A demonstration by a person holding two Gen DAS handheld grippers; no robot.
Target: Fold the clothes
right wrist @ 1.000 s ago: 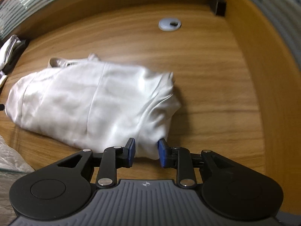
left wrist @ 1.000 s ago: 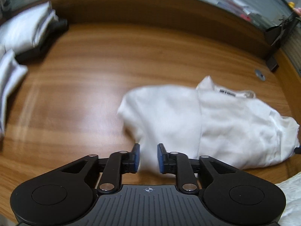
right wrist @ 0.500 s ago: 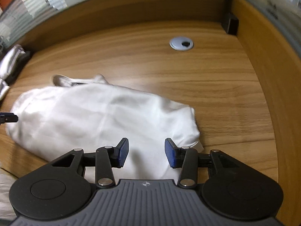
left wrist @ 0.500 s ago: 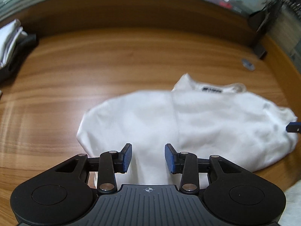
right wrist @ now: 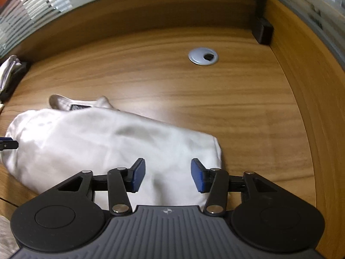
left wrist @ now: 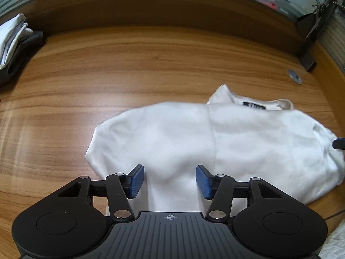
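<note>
Left wrist view: white shirt [left wrist: 215,146], folded, flat on wooden table [left wrist: 129,69], collar with dark label [left wrist: 253,106] on its far edge. Left gripper [left wrist: 170,181]: jaws opening, blue pads clear of the cloth between them, nothing grasped. Stack of folded clothes [left wrist: 13,34] at far left, seen plainly only here. Tip of the other gripper at the right edge.

Right wrist view: same shirt [right wrist: 97,142], its right end. Right gripper [right wrist: 168,176]: jaws opening, released, cloth between them. Grey cable grommet [right wrist: 203,56] seen clearly only here; black bracket [right wrist: 263,31] at the far corner.
</note>
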